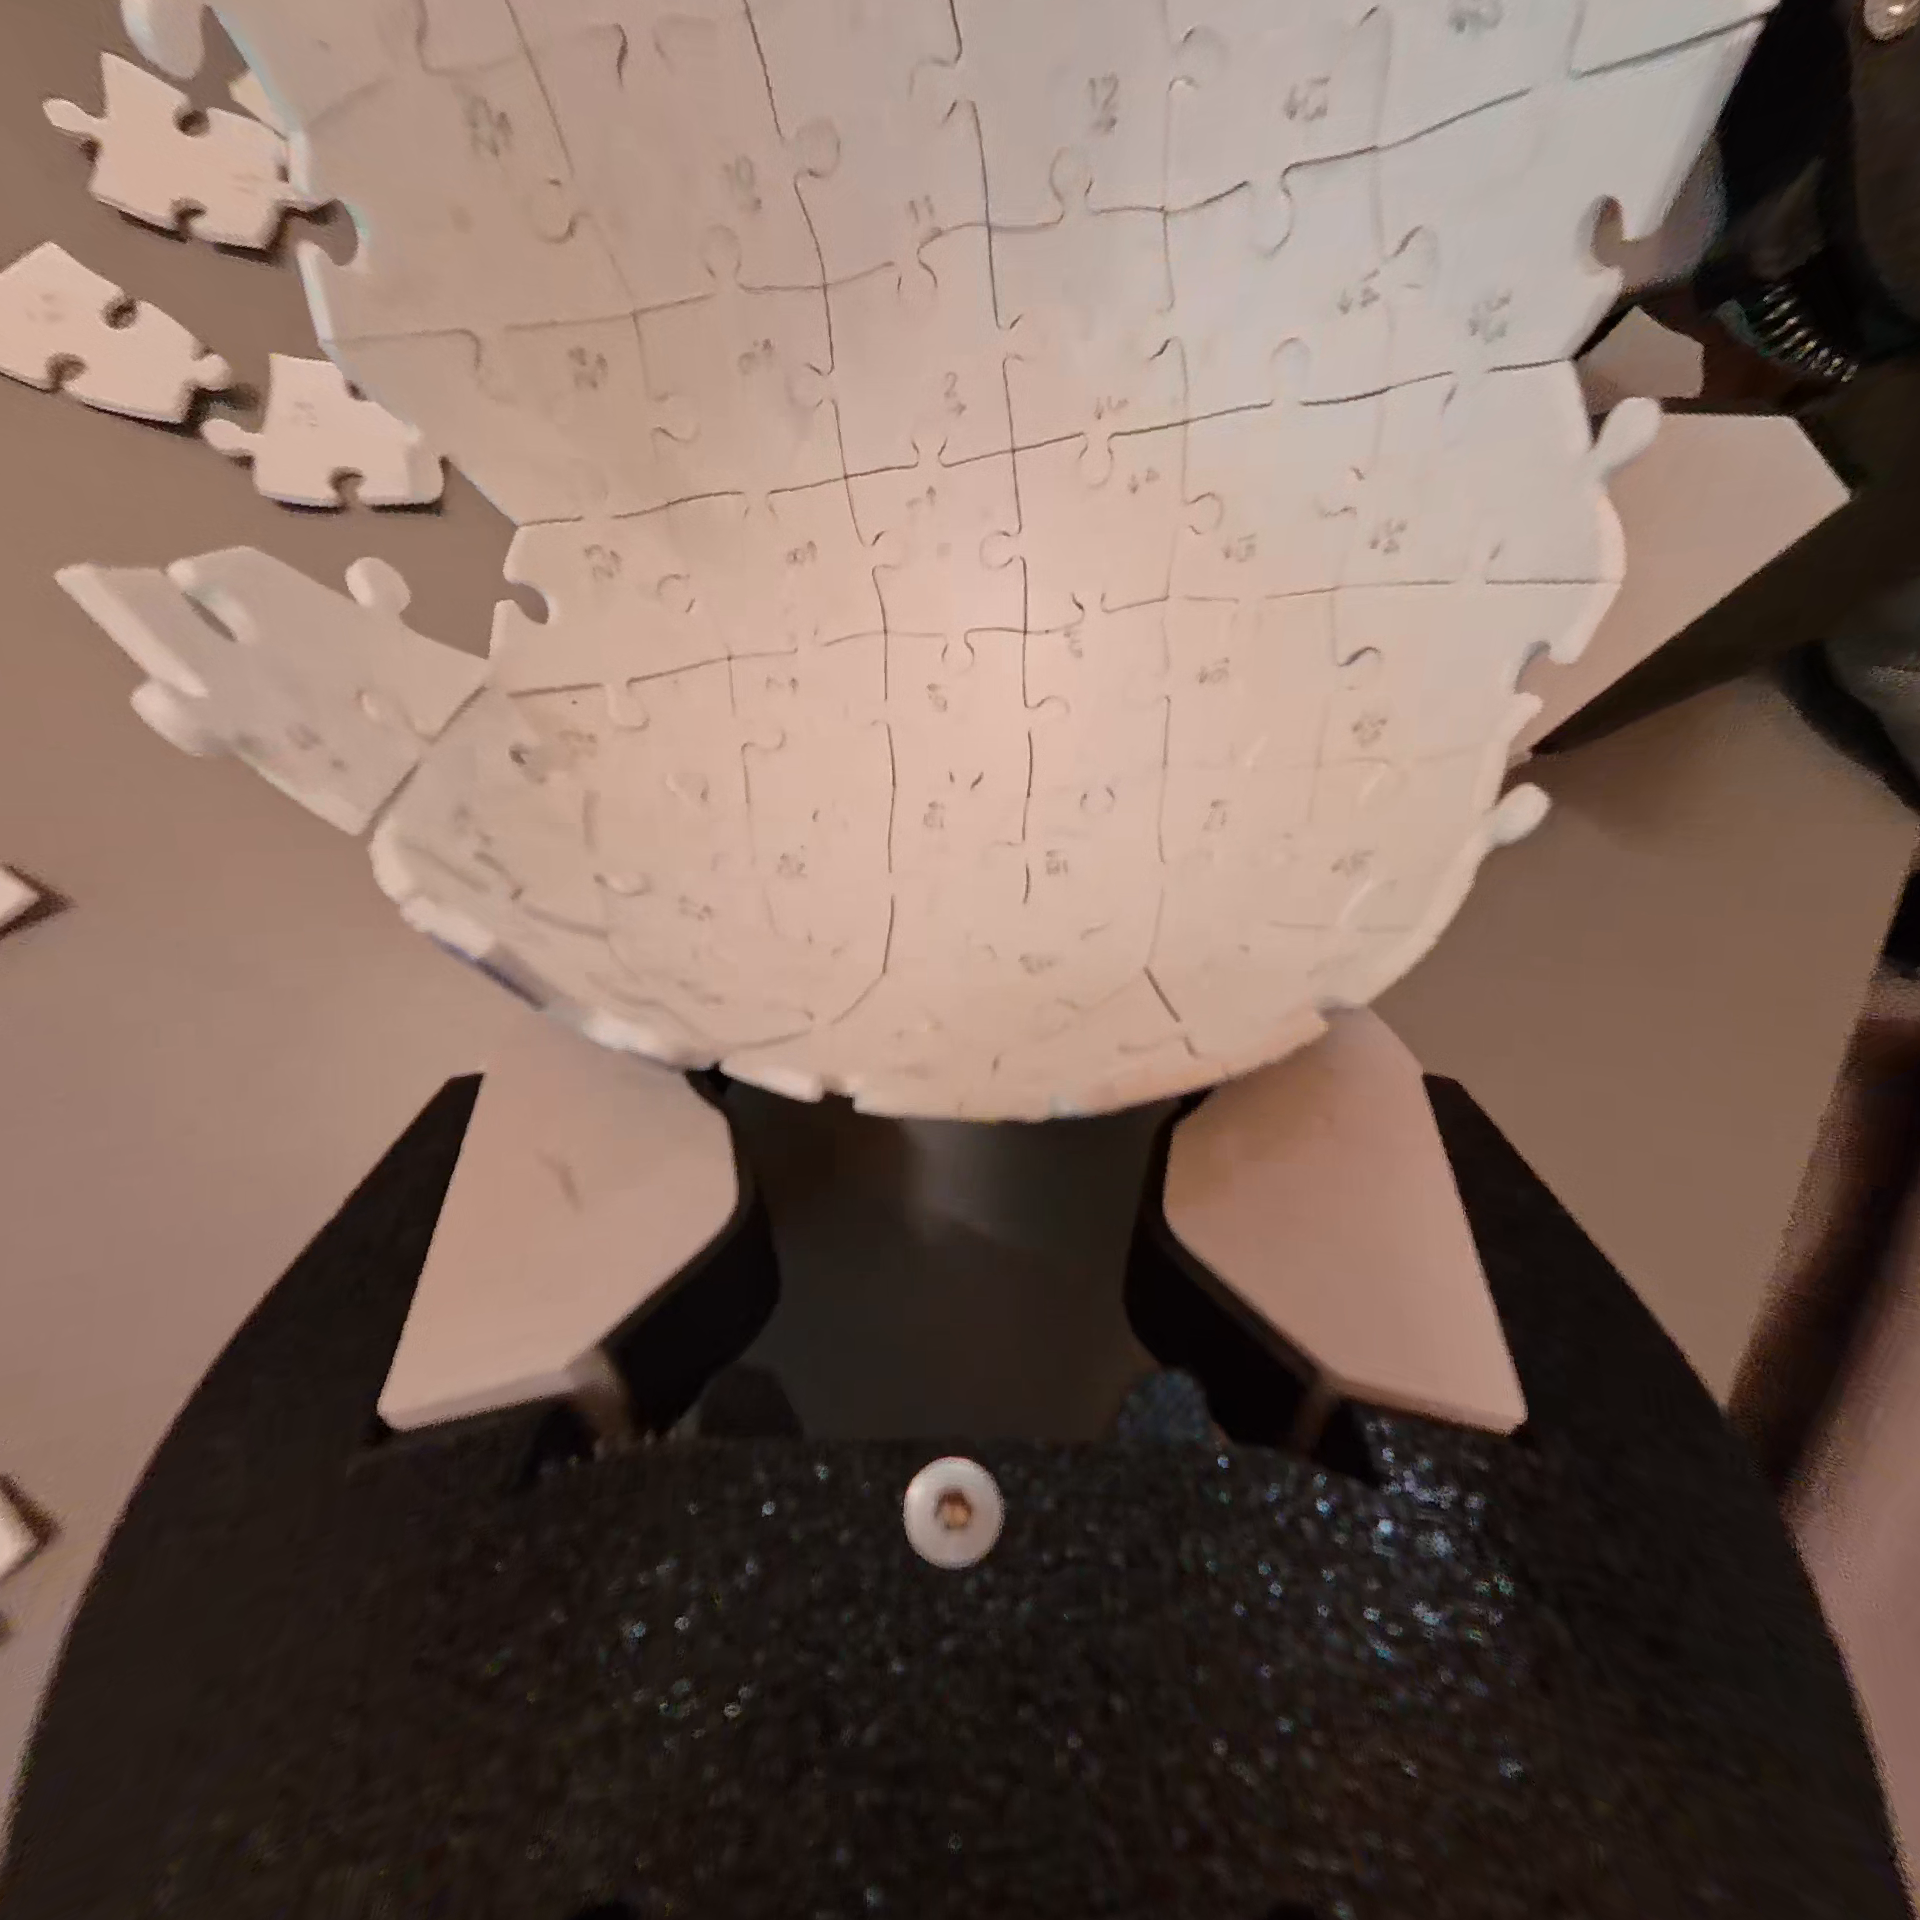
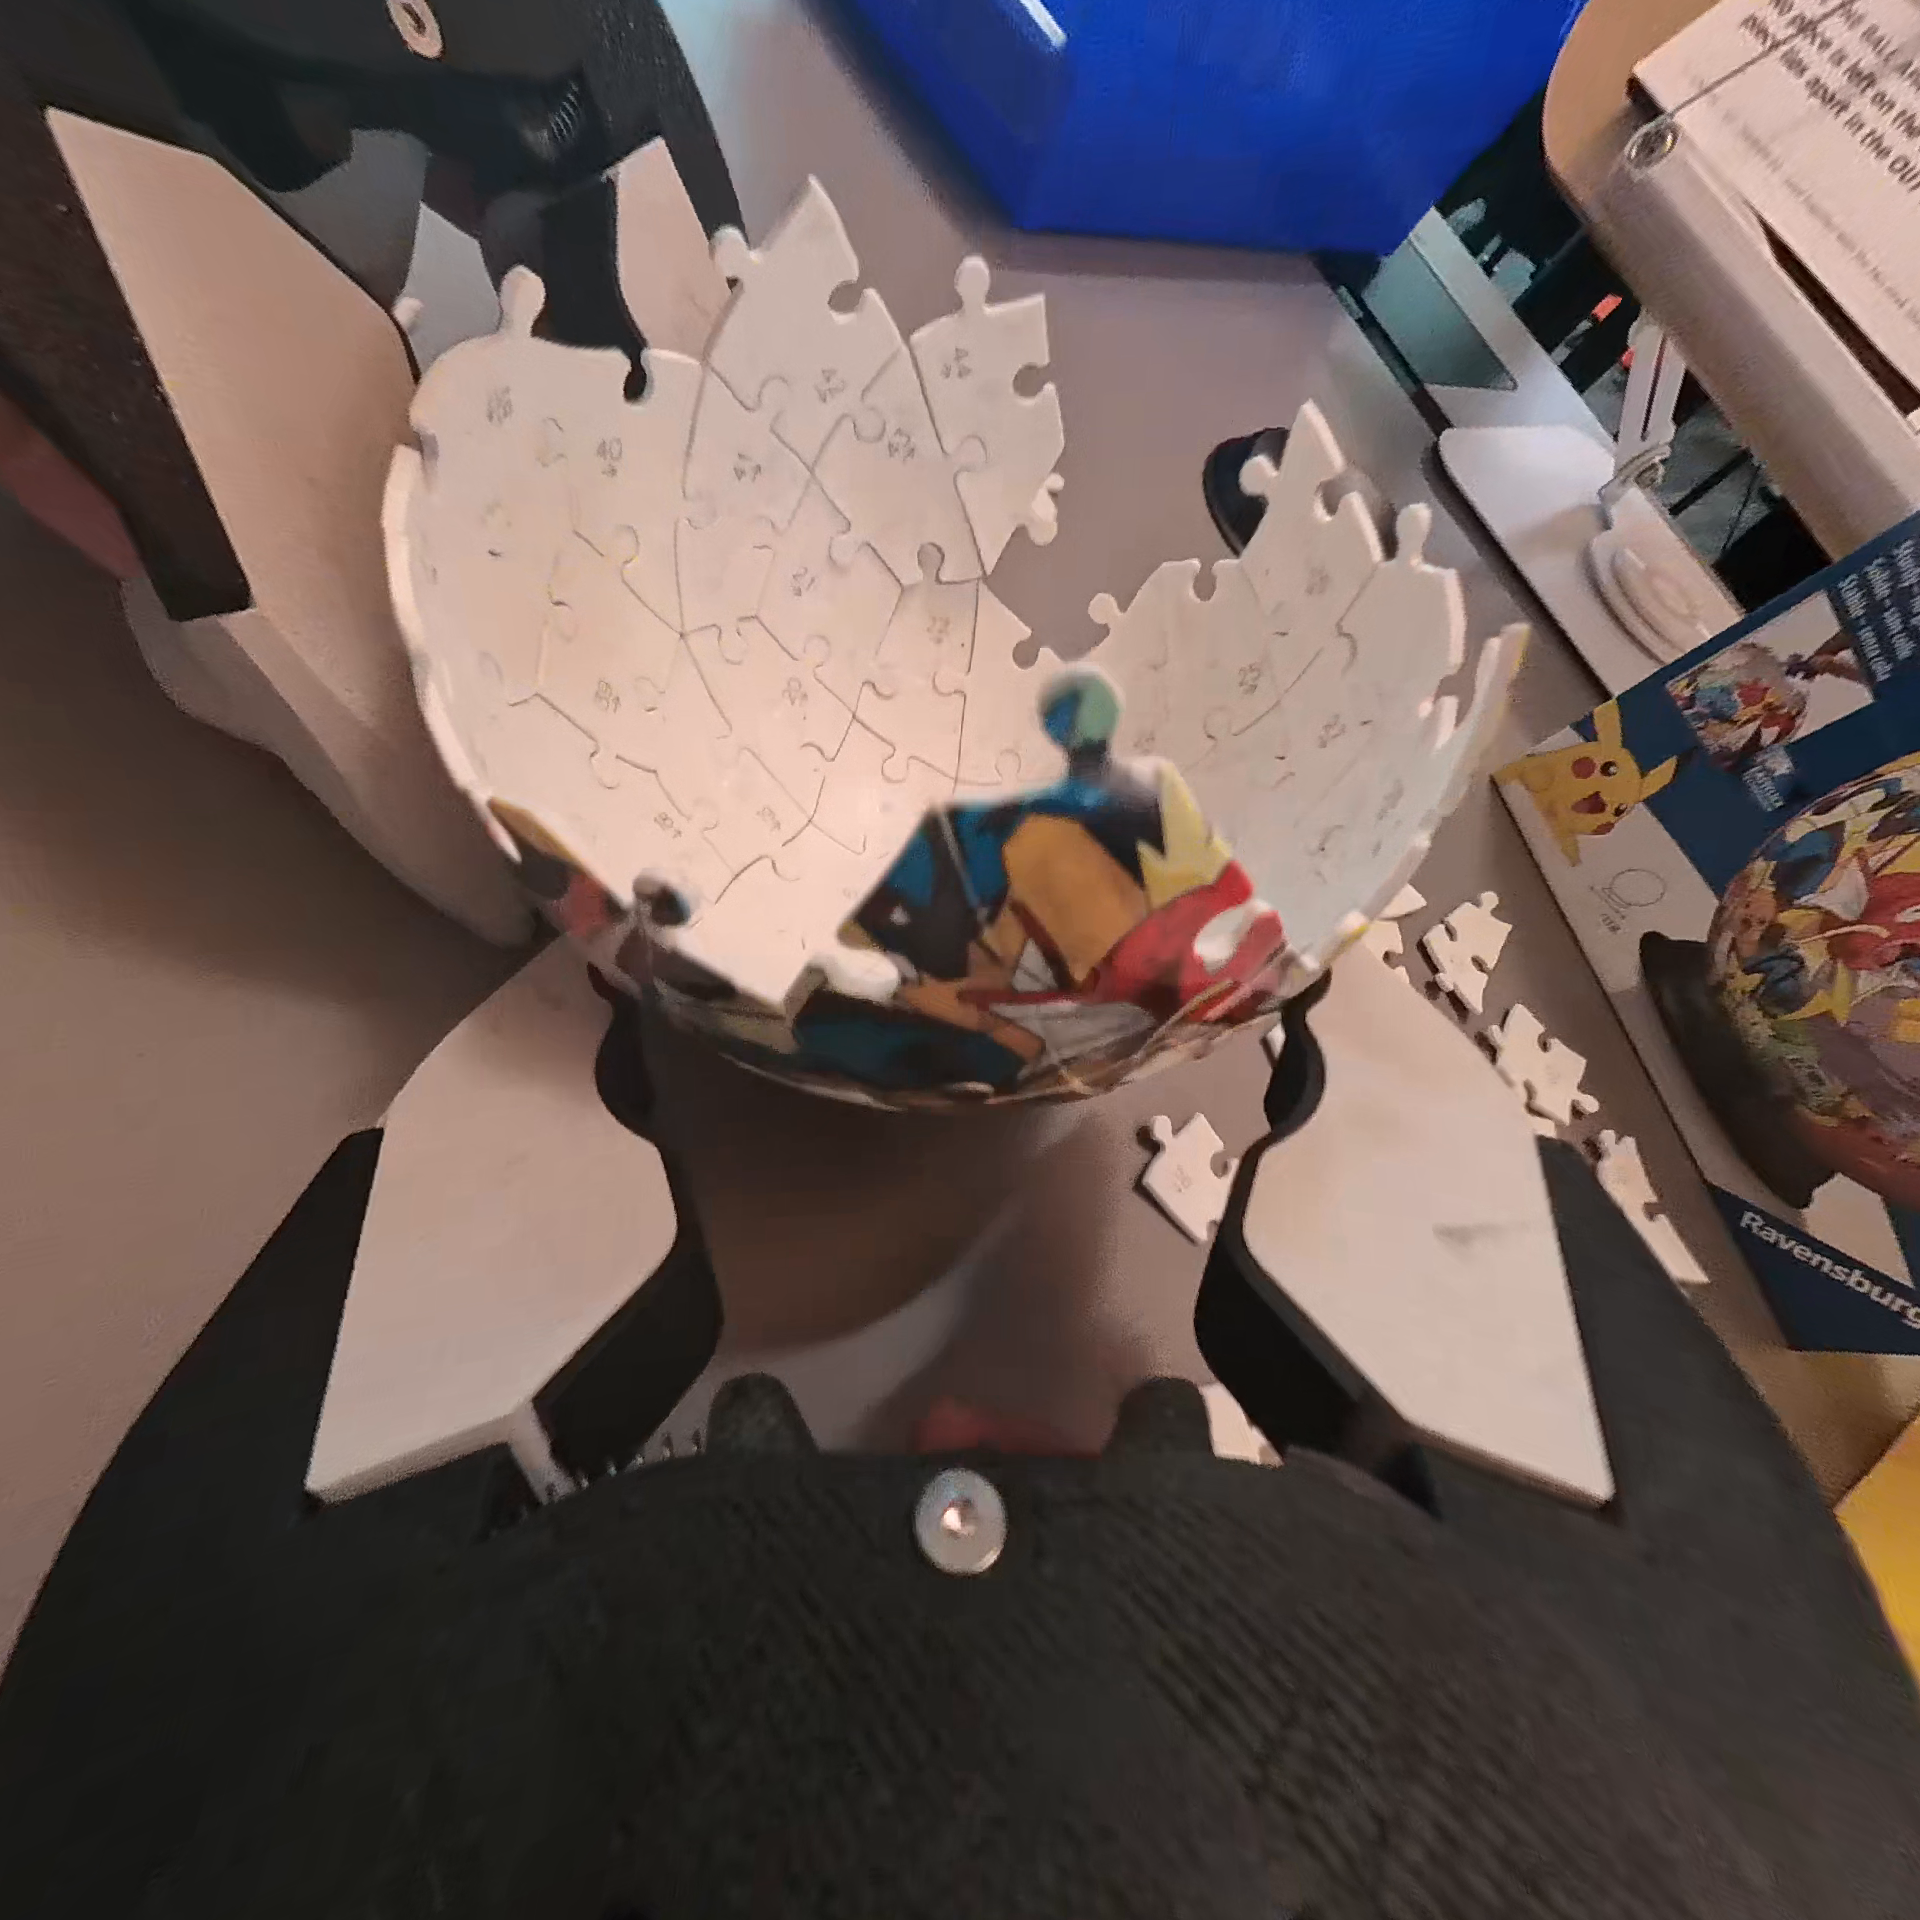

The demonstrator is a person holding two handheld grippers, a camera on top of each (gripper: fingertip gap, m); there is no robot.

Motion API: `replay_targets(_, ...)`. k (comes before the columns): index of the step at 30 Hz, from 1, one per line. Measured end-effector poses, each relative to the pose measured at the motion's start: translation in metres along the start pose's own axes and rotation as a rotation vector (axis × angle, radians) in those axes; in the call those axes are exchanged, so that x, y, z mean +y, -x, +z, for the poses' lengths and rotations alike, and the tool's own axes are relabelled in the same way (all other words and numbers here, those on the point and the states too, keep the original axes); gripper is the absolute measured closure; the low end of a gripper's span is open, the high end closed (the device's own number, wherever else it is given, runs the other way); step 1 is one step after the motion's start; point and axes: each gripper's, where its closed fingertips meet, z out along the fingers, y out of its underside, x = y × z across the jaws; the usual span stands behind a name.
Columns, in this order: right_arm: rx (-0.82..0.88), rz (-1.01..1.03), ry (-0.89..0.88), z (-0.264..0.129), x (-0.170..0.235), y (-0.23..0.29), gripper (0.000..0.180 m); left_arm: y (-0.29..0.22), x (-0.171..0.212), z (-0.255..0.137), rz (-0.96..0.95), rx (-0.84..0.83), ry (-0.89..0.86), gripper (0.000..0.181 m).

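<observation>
A partly built puzzle ball forms an open bowl [image 1: 987,520], white and numbered inside and brightly printed outside [image 2: 1091,977]. My left gripper [image 1: 951,1112] reaches under its near rim, and the rim hides the fingertips. The jaws stand part closed against the bowl's shaded outer wall. My right gripper [image 2: 956,1029] has its black fingertips [image 2: 623,1023] pressed on either side of the bowl's lower part. The left gripper also shows at the bowl's left rim in the right wrist view [image 2: 229,436]. One piece [image 1: 270,675] sticks out from the rim.
Loose white pieces [image 1: 322,436] lie on the grey table [image 1: 208,1039], and more lie by the bowl [image 2: 1195,1174]. A printed puzzle box [image 2: 1766,935] lies at the right, a blue bin [image 2: 1247,104] behind, and a white box [image 2: 1714,208] at the far right.
</observation>
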Motion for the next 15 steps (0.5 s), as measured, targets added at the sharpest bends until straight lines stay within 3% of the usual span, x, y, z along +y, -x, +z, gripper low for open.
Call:
replay_targets(11,-0.172,0.026,0.019,-0.028,-0.017,0.017,0.066,-0.026,0.024,-0.012,0.070,0.004,0.078,0.090)
replay_targets(15,-0.172,-0.071,0.065,-0.024,-0.018,0.019,0.067,-0.025,0.037,-0.023,0.083,-0.023,0.133,0.093)
